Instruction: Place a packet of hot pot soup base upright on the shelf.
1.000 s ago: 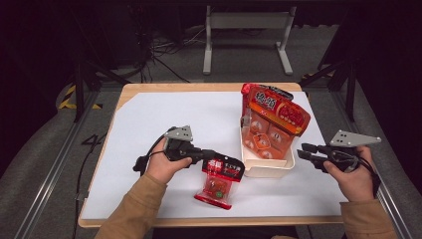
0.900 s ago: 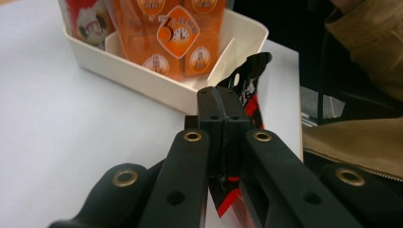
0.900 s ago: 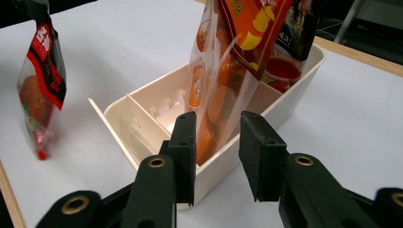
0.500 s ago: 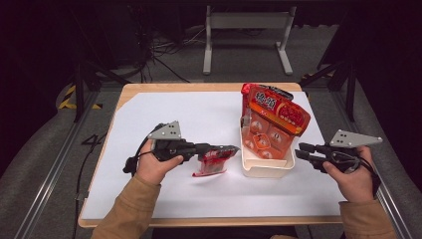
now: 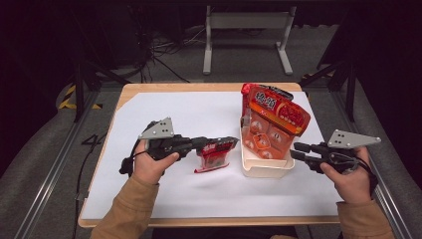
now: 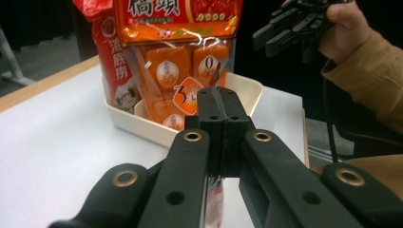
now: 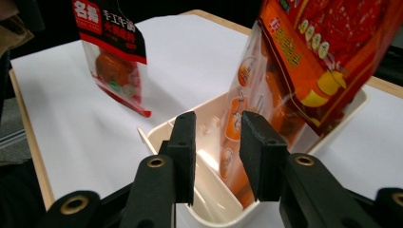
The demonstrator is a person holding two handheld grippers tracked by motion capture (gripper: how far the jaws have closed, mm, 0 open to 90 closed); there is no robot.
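Two grippers in play over white table. Nearest: left gripper, jaws clamped tight on top edge of small red snack pouch, pouch hanging off the table, tilted, just left of cream tray. Right gripper level at tray's right side, jaws partly apart, nothing pinched; near tray wall seen between the jaws from right gripper view, whether touching — cannot tell. Further back: tray holding large orange snack bag, standing upright and leaning, top well above the rim. Same bag close ahead of shut jaws in left gripper view. Beyond table edge: grey metal stand on dark floor.
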